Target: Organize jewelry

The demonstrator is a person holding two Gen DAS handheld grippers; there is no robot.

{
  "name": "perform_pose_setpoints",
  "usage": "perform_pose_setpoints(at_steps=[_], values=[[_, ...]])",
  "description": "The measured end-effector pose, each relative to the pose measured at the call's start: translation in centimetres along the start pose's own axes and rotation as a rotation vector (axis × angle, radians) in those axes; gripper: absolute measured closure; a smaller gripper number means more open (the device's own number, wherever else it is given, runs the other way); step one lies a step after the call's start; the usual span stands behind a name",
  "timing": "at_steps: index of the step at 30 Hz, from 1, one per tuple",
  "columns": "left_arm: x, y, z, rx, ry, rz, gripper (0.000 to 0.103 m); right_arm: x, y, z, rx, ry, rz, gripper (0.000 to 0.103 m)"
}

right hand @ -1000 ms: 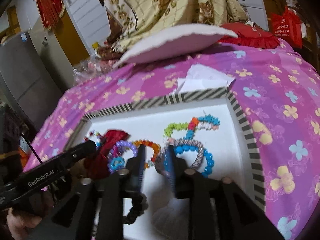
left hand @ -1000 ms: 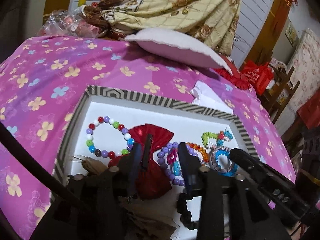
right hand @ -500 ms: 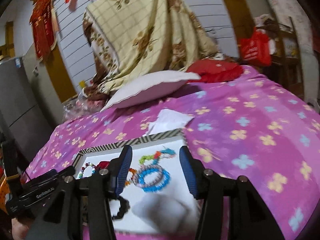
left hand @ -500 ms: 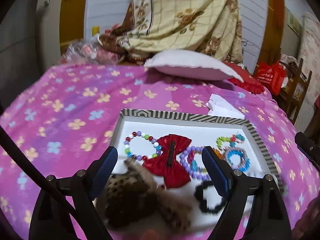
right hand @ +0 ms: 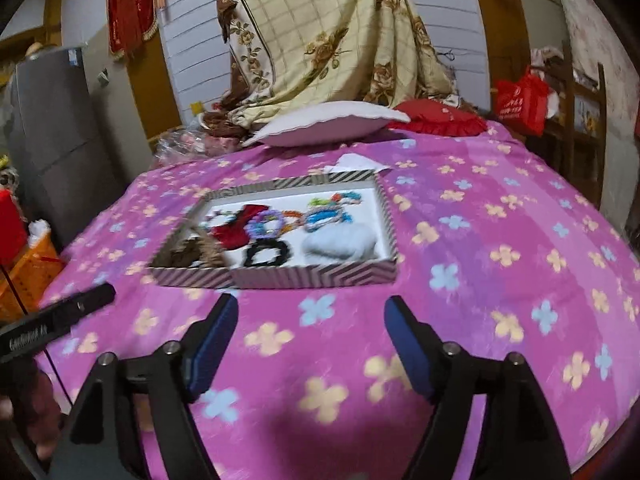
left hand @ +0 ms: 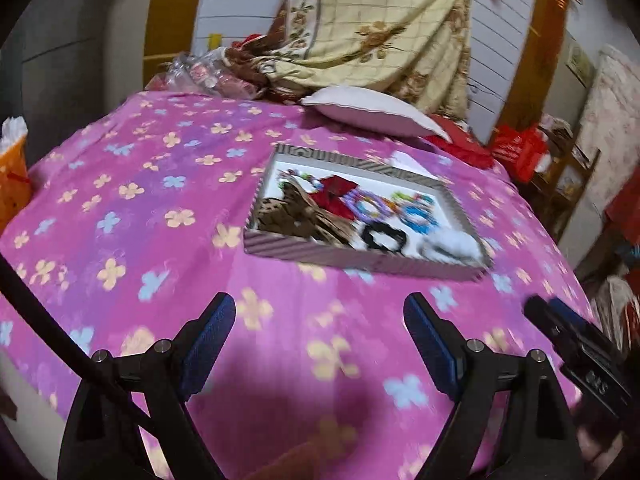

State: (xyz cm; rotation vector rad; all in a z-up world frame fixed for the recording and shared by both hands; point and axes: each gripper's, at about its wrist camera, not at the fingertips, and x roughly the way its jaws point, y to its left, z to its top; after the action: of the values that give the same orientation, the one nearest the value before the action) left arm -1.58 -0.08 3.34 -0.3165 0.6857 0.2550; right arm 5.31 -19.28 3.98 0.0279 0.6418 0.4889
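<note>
A striped-rim tray (left hand: 360,258) (right hand: 280,274) lies on the pink flowered bedspread. It holds a red bow (left hand: 336,196) (right hand: 236,226), bead bracelets (left hand: 370,208) (right hand: 268,222), a black scrunchie (left hand: 384,236) (right hand: 266,254), a leopard-print scrunchie (left hand: 288,216) (right hand: 188,254) and a white fluffy item (left hand: 452,244) (right hand: 340,242). My left gripper (left hand: 320,332) is open and empty, well short of the tray. My right gripper (right hand: 310,332) is open and empty, also short of the tray.
A white pillow (left hand: 372,110) (right hand: 324,124) and red cushion (right hand: 440,122) lie at the bed's far end under a draped floral blanket (right hand: 332,40). White paper (right hand: 352,162) lies behind the tray. An orange basket (right hand: 28,272) stands left of the bed.
Both grippers opened, let go of the items in the tray, and pulled back away from it toward the bed's near edge.
</note>
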Motion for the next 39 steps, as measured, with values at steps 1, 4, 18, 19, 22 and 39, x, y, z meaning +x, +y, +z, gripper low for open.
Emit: perform_pose_setpoints(at_steps=[1,4,18,19,22,39], values=[[-0.5,-0.8,-0.4,0.031,-0.005,0.013,0.035,-0.6,0.2,-0.1,-0.011,-0.02,-0.005,0.021],[-0.8,-2.6,-2.0,0.105,-0.012,0.041,0.038,-1.2,0.5,-0.2,-0.055,-0.036,-0.067,0.016],[0.5,-2.3,-3.1,0.11,0.013,0.124,0.038,-0.6,0.5,-0.2,-0.092,0.01,-0.129,0.016],[0.5,-2.4,-3.1,0.115,0.012,0.126,0.038,-0.6,0.6,-0.3,-0.1,0.01,-0.128,0.016],[0.4,-2.6,-3.1,0.128,0.012,0.122,0.038,-0.4,0.9,-0.3,-0.104,0.009,-0.122,0.016],[0.5,-3.3,-3.5,0.168,0.021,0.097,0.038,-0.4,1.2,-0.4,-0.127,0.009,-0.118,0.016]])
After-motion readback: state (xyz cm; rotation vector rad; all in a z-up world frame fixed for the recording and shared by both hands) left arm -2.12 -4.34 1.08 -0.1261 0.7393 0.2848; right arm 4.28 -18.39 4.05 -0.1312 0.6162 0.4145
